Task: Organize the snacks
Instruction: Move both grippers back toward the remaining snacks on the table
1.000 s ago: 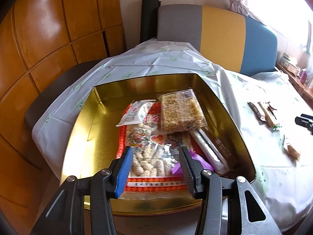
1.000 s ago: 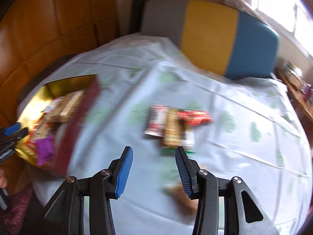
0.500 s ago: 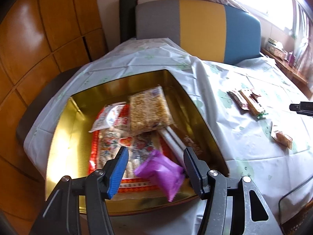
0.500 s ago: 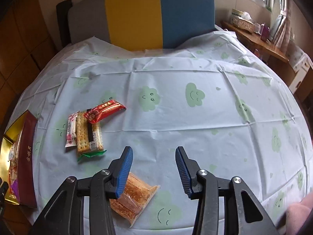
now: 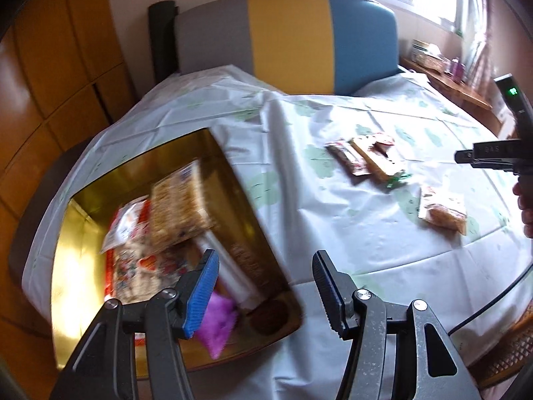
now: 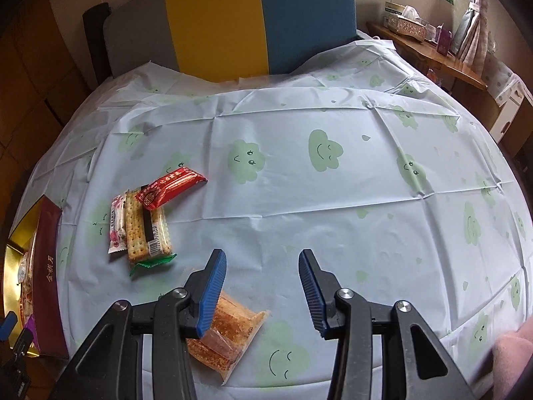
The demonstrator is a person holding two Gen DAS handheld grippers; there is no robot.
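Observation:
A gold tin (image 5: 76,260) on the table's left holds several snack packets, among them a puffed-rice bar (image 5: 181,206) and a purple packet (image 5: 216,326) beside my left finger. My left gripper (image 5: 265,256) hangs open and empty over the tin's right wall. My right gripper (image 6: 262,255) is open above the tablecloth, and an orange crisp packet (image 6: 230,330) lies just under its left finger. To its left lie a cracker pack (image 6: 146,230), a red packet (image 6: 170,186) and a pink-white packet (image 6: 116,226). The tin's maroon outer wall (image 6: 48,266) shows at the far left.
A grey, yellow and blue seat back (image 6: 220,20) stands behind the cloud-print tablecloth (image 6: 333,200). A wooden shelf (image 6: 433,53) with a tissue box runs along the right. Wood panelling (image 5: 50,66) is on the left. A black cable (image 5: 493,303) hangs off the table's near right edge.
The left view has swung right, from over the tin toward the table, and the purple packet now lies in the tin. The right gripper swept right early, then stayed over the orange packet.

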